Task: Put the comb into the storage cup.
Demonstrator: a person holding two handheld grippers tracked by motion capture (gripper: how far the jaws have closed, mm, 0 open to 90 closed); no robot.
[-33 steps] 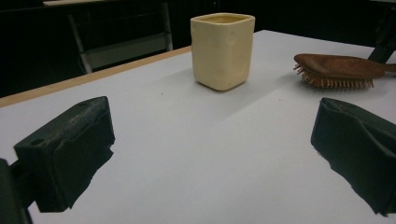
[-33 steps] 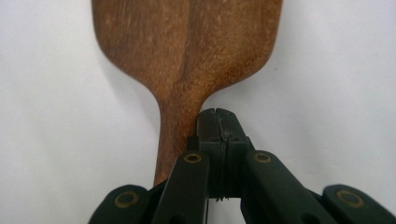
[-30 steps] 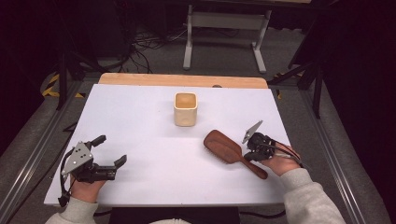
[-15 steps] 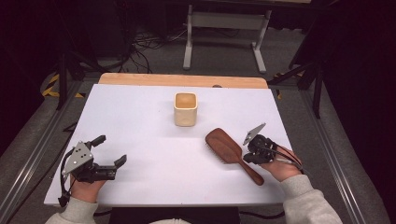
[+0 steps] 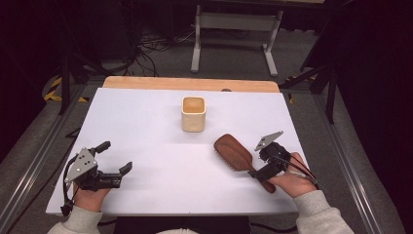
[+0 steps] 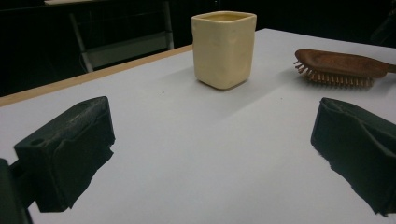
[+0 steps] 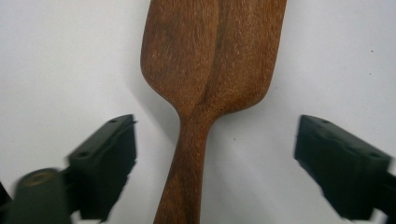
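Right tongs [image 5: 257, 171]: spread wide, jaws having just been opening; they stand on either side of the hairbrush handle without touching it, one well clear on each side in the right gripper view [image 7: 215, 163].
Right tongs, place: at about 4 o'clock on the table in the high view, pointing toward 10 o'clock, with the person's right hand [image 5: 291, 179] behind them and a grey plate on top.
Hairbrush [image 5: 237, 155]: dark brown wood, lying flat on the table with its bristles down and its smooth back up; the bristles show under the head in the left gripper view [image 6: 343, 65].
Hairbrush, lie: head toward 10 o'clock, handle running back toward 4 o'clock, between the jaws of the right tongs; in the right gripper view the grain of the wooden back [image 7: 210, 56] runs up from the narrow handle.
Cup [image 5: 193, 113]: cream, square with rounded corners, standing upright a little beyond the table's middle, at about 11 o'clock from the hairbrush head and near it but apart.
Left tongs [image 5: 116, 160]: spread, nothing between the jaws; they rest low at about 8 o'clock on the table, pointing toward 2 o'clock, well apart from the cup and the hairbrush.
Left tongs, outlook: cup [image 6: 224, 49] ahead between the two black jaws, hairbrush off toward 2 o'clock.
Table [image 5: 146, 126]: white top with a wooden strip along the far edge at 12 o'clock.
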